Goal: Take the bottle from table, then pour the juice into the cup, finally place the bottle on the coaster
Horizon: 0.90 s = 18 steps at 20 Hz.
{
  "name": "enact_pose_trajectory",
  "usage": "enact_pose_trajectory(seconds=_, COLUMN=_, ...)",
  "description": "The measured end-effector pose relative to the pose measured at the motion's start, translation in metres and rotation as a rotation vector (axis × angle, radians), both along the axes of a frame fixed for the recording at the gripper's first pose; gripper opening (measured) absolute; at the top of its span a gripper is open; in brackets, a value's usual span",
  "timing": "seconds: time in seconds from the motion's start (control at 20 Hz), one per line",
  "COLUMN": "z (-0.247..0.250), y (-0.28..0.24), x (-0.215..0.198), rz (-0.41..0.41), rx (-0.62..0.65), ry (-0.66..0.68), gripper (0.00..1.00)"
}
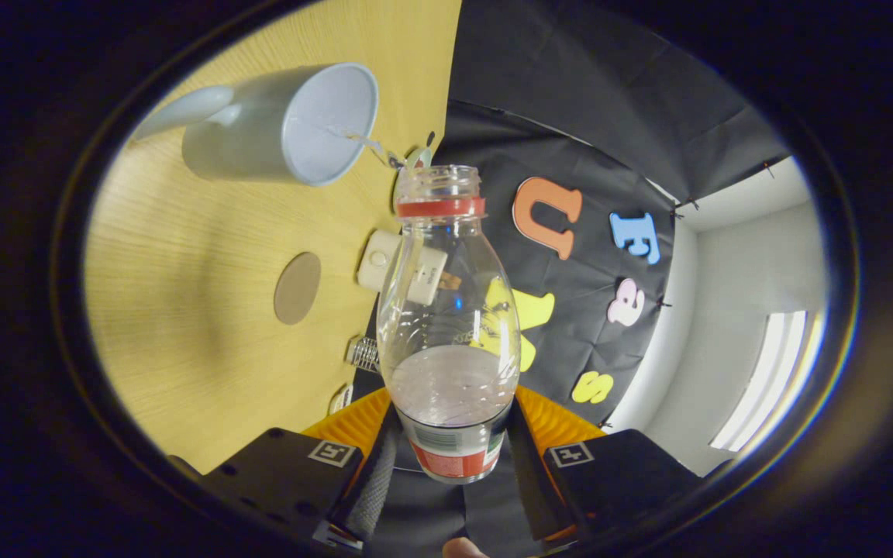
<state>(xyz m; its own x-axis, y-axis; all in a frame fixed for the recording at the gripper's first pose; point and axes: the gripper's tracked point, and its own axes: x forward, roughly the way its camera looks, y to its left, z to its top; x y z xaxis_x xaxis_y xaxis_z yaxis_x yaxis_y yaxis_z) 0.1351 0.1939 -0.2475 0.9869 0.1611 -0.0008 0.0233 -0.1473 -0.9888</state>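
The clear plastic bottle with a red neck ring and no cap [446,325] sits clamped between the two fingers of the tool [450,457], which press on its labelled lower body from either side. The bottle is tipped, its open mouth pointing toward 12 o'clock from the fingers, and a thin clear stream leaves it toward 10 o'clock into the pale grey handled cup [284,128]. A little liquid pools inside the bottle near the fingers. The cup stands on the light wood-grain counter [183,310], beyond the fingers at 11 o'clock. The round brown coaster [297,287] lies flat on the counter between cup and fingers, apart from both. Just beside the bottle's shoulder, at the counter's far edge, is a small white box-like device [384,267]. Past the counter hangs black cloth [570,116]; at 3 o'clock are a white wall [733,271] and a bright strip light [764,380].
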Motion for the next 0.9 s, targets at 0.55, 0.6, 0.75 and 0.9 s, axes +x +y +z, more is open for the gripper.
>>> enact_pose_trajectory(seconds=0.55, z=0.0051, y=0.0027, x=0.0017, rz=0.009, rx=-0.040, ry=-0.010, gripper=0.76)
enact_pose_trajectory(seconds=0.6, z=0.0054, y=0.0029, x=0.0024, rz=0.009, rx=-0.046, ry=-0.012, gripper=0.76)
enact_pose_trajectory(seconds=0.75, z=0.0056, y=0.0030, x=0.0020, rz=0.011, rx=-0.055, ry=-0.011, gripper=0.76)
enact_pose_trajectory(seconds=0.9, z=0.0060, y=0.0045, x=0.0022, rz=0.015, rx=-0.066, ry=-0.016, gripper=0.76)
